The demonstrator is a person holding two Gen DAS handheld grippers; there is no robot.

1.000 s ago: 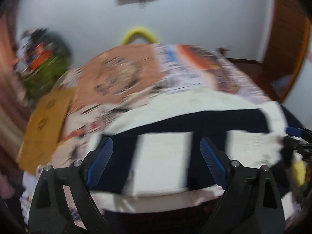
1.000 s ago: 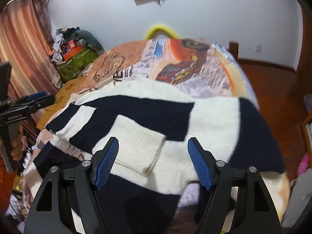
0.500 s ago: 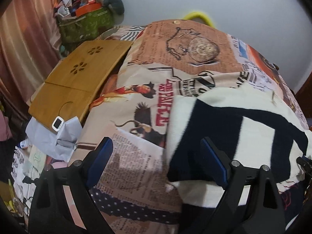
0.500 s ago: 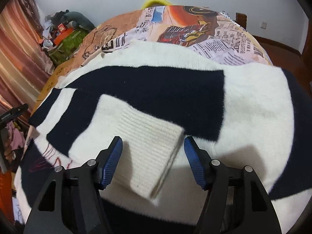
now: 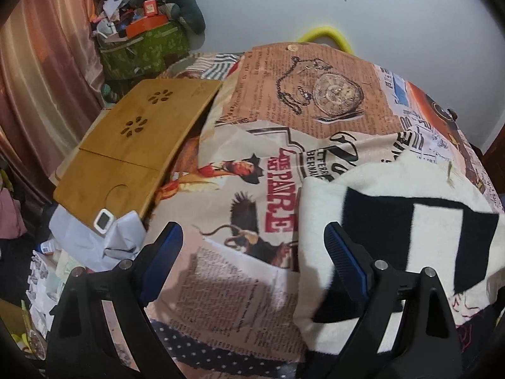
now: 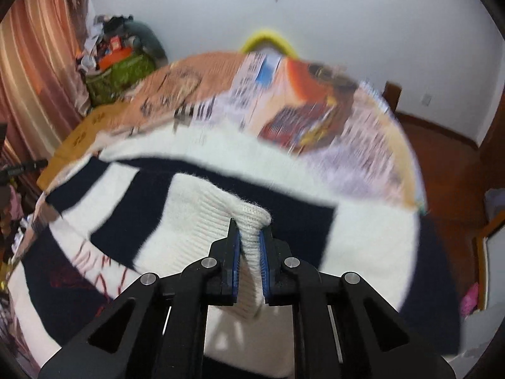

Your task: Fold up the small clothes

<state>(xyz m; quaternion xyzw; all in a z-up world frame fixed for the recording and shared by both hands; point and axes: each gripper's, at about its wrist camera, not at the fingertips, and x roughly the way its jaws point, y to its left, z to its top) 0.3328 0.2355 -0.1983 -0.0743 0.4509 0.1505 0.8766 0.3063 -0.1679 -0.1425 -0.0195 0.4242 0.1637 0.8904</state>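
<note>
A white and navy block-pattern sweater (image 6: 363,230) lies spread on a bed with a newspaper-print cover (image 5: 246,189). My right gripper (image 6: 250,246) is shut on the sweater's ribbed white cuff (image 6: 249,218) and holds the sleeve end pinched up above the body of the sweater. My left gripper (image 5: 252,252) is open and empty, low over the bed cover at the sweater's left edge (image 5: 318,221); its right finger overlaps that edge. The sweater's near hem is hidden behind the right gripper.
A bamboo lap desk (image 5: 135,139) lies at the bed's left side with a small white device (image 5: 102,221) and crumpled paper by it. A cluttered green bin (image 5: 145,44) stands by the curtain. Wooden floor (image 6: 442,158) lies right of the bed.
My right gripper closed on the white cuff and lifted it; that view is now blurred by motion. My left gripper swung left off the sweater to its left edge and stays open.
</note>
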